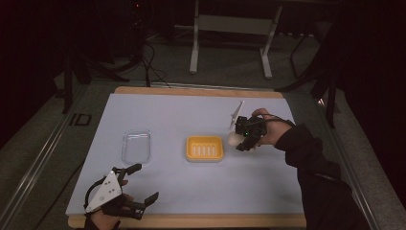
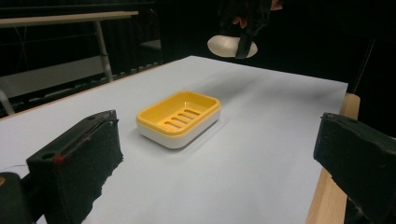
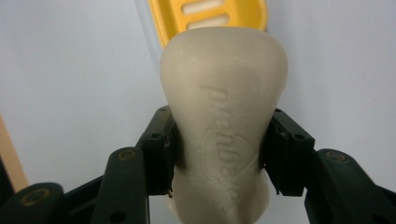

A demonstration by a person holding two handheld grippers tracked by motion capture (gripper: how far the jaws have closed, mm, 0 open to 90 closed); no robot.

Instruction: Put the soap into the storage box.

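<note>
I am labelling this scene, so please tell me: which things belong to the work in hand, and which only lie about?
In the work:
- bar of soap, clamped in the right gripper
- yellow soap dish

Lying about:
- clear lid
- left gripper, open, holding nothing

**Matt soap, glossy plastic, pale sheet over wood**

The cream, waxy-looking bar of soap (image 3: 224,140) between the right gripper's (image 3: 219,154) black pads has a smooth matt face with raised lettering pressed into it. Just beyond that gripper's tips, the yellow slotted plastic soap dish (image 1: 204,148) shines glossily, its white plastic base smooth. The left gripper (image 2: 219,172) carries black pads (image 2: 79,172) that look rough and foam-like, frayed at the edges. Ahead of it lies a clear, glossy plastic lid (image 1: 136,146). The pale matt sheet (image 1: 191,120) covers a wooden table (image 1: 191,221).
</note>
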